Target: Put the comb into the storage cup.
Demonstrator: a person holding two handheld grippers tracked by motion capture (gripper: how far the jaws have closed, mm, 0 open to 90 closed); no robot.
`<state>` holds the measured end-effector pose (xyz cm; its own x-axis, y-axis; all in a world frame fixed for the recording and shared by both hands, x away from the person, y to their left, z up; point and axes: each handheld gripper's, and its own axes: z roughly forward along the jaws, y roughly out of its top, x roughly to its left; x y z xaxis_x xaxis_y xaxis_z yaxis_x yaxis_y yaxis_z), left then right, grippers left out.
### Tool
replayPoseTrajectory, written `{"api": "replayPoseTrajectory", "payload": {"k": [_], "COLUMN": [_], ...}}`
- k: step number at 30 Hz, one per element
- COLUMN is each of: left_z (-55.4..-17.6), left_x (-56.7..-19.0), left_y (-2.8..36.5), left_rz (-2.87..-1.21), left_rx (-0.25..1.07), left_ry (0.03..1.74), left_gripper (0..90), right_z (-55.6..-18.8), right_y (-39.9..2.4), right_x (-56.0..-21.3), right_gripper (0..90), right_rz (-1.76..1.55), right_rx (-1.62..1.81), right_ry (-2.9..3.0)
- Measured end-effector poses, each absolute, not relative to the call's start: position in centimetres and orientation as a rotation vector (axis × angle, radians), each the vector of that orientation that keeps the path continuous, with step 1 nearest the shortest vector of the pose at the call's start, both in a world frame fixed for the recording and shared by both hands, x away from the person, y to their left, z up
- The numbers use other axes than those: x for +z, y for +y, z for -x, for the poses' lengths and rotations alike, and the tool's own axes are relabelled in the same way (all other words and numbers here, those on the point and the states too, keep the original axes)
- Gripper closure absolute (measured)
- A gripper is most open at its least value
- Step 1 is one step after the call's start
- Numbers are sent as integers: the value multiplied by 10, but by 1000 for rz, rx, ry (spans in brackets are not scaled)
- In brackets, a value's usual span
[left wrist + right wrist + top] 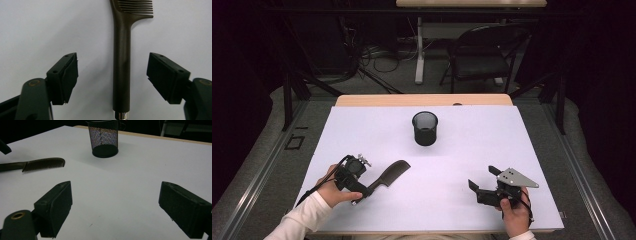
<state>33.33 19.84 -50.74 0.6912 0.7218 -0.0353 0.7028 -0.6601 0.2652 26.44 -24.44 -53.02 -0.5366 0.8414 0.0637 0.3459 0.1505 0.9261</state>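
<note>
- Left tool (112,75): jaws apart, straddling the comb (122,62) handle without touching; the comb lies flat on the white surface (462,150).
- Right tool (115,207): jaws wide, holding nothing, above bare surface.

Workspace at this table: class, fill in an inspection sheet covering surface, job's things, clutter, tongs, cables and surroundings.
Surface: white sheet over a wooden table, flat.
Job's things: dark comb lying flat, handle between the left tongs' jaws, untouched; black mesh cup upright, farther back.
Clutter: nothing seen.
Tongs: left tongs open around the comb handle; right tongs open, nothing between the jaws.
Cables: one trails from the left tongs; tangle on the floor behind.
Surroundings: black folding chair, table leg, dark room.
</note>
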Motion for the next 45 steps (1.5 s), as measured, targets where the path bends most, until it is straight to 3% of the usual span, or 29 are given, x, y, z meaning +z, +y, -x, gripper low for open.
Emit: {"api": "replayPoseTrajectory", "payload": {"k": [12,24,45], "left_z": [-335,-335,-334], "left_x": [-513,-514,-520], "left_y": [193,190,186], "left_rz": [-2703,-2720,-2755], "left_rx": [92,87,60], "left_ry": [1113,1079,1079], "left_gripper": [332,522,645], "right_z": [-265,-265,-265], "right_y": [-245,-245,-245], "right_x": [-530,-531,-531], "right_gripper": [121,132,138], "right_rz": [-1127,-1129,-1130], "right_rx": [1370,1369,1365], "right_ry": [1964,1966,1969]}}
